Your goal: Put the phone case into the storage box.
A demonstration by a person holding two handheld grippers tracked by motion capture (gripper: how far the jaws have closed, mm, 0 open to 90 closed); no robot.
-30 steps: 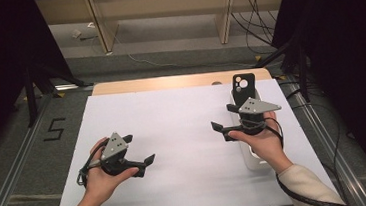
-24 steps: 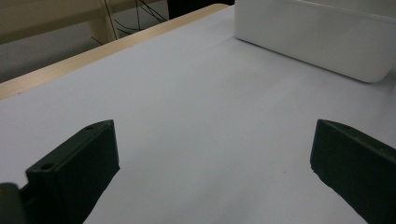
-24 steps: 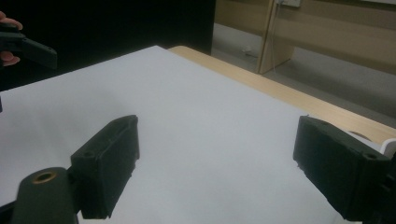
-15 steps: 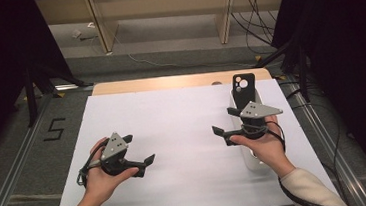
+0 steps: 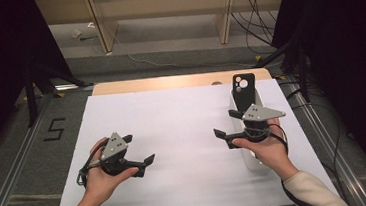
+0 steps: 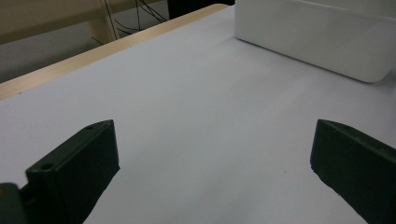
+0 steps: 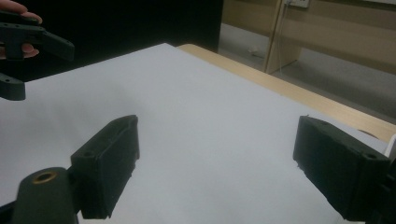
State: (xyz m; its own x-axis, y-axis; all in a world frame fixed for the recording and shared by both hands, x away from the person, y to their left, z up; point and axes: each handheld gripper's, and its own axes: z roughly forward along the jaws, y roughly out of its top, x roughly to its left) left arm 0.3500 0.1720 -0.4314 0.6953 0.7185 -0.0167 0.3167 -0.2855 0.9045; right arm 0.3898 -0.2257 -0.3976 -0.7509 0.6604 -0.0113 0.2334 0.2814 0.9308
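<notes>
Left hand-held gripper (image 5: 137, 149): jaws spread wide with nothing between them, low over the bench (image 5: 172, 119) on the person's left; in the left gripper view only bare white surface lies between its jaws.
Right hand-held gripper (image 5: 225, 124): also wide and empty, jaws pointing toward the bench's middle.
Phone case (image 5: 244, 88): black, camera cut-outs at the top, propped upright at the far end of the white box (image 5: 250, 158), just beyond the right hand (image 5: 265, 146).
White box: a long, low block along the bench's right side, under the right hand (its rounded corner shows in the left gripper view (image 6: 322, 39)).
Step in hand: probably the reach for the case, not yet begun.
Doing it well: turn the right hand-held gripper toward the case, bring the jaws either side of its thin edges, and close gently on the lower half so it does not tip backward.
</notes>
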